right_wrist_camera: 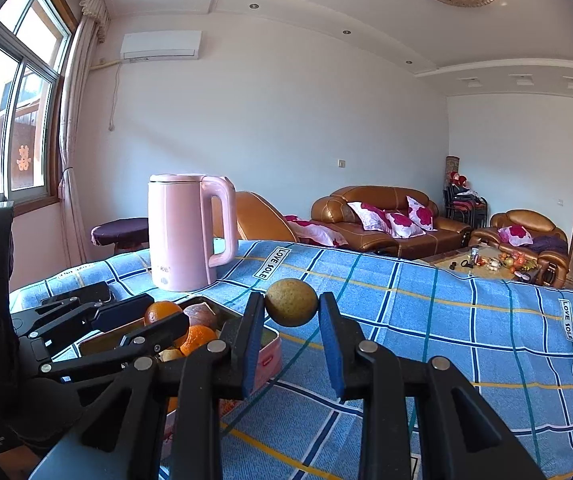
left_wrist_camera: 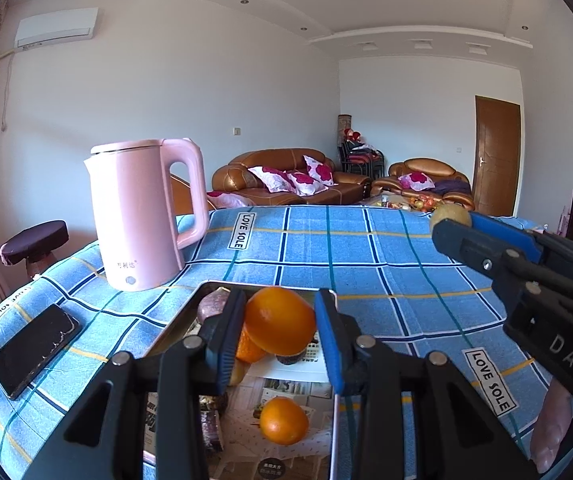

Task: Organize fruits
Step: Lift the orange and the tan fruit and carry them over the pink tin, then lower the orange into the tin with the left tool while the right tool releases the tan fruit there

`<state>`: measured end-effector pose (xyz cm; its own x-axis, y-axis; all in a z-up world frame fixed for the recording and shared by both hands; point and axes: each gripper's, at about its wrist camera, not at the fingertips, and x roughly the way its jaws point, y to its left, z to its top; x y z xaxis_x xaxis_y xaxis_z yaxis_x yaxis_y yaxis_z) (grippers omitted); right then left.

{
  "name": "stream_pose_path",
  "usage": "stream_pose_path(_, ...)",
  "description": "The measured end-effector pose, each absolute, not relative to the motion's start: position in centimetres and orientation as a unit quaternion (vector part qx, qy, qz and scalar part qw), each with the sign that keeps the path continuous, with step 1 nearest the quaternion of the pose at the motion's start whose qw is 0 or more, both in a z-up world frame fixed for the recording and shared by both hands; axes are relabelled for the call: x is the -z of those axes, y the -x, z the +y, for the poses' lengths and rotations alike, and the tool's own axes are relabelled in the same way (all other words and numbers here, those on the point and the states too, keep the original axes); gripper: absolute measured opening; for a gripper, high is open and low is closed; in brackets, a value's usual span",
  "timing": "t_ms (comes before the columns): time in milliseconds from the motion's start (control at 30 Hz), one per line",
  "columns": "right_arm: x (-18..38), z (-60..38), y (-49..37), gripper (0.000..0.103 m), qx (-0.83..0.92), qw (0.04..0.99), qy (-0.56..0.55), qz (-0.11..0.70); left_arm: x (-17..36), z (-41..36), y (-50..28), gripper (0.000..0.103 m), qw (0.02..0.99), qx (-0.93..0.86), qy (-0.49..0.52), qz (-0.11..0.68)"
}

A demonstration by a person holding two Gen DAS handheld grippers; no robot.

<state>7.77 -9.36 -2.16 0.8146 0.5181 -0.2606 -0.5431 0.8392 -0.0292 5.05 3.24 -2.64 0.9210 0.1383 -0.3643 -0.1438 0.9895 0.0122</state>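
tin [left_wrist_camera: 190, 312] on blue check cloth, below-fwd of my L, to the L of my R | L gripper [left_wrist_camera: 280, 330] over tin, pinching orange [left_wrist_camera: 280, 326], nearer hand for the drop | R gripper [right_wrist_camera: 291, 308] out over cloth beside tin, pressed onto small brown-green fruit [right_wrist_camera: 291, 307], roundish, no clear long axis

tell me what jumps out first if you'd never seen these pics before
Each tool grips a fruit: the left tool holds an orange above the metal tin of fruit, and the right tool pinches a brownish kiwi over the blue checked tablecloth. Behind them, a tall pink kettle stands on the table's far left.
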Motion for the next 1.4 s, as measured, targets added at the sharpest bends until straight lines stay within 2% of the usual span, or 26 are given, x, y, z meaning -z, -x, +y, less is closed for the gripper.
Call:
stream_pose_path(533, 2.1, -5.7, -8.3, 0.03, -0.309, 0.94, 0.058, 0.134, 3.1, 6.4, -5.1, 0.038, 0.974, -0.102, 0.017, 0.203)
stream_pose_path(1400, 5.0, -1.6, -9.7, 0.03, -0.333, 0.92, 0.076, 0.191, 4.5, 9.1, -5.5, 0.038, 0.967, -0.112, 0.028, 0.227)
